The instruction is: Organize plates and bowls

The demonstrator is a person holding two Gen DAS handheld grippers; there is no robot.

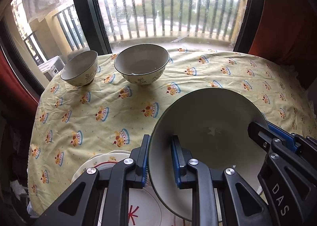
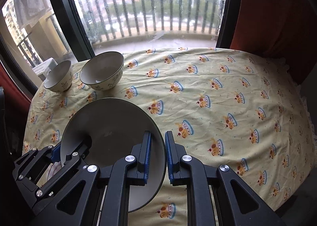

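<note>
We see a glossy glazed ceramic bowl (image 1: 208,126), two similar bowls (image 1: 141,63) far left, a creased matt cotton-like tablecloth (image 1: 118,111), and matt black plastic fingers (image 2: 145,152) with bright metal pins.

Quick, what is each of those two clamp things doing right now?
Left gripper: closed on the left rim of the large grey dark-rimmed ceramic bowl.
Right gripper: closed on the same bowl's right rim.
</note>
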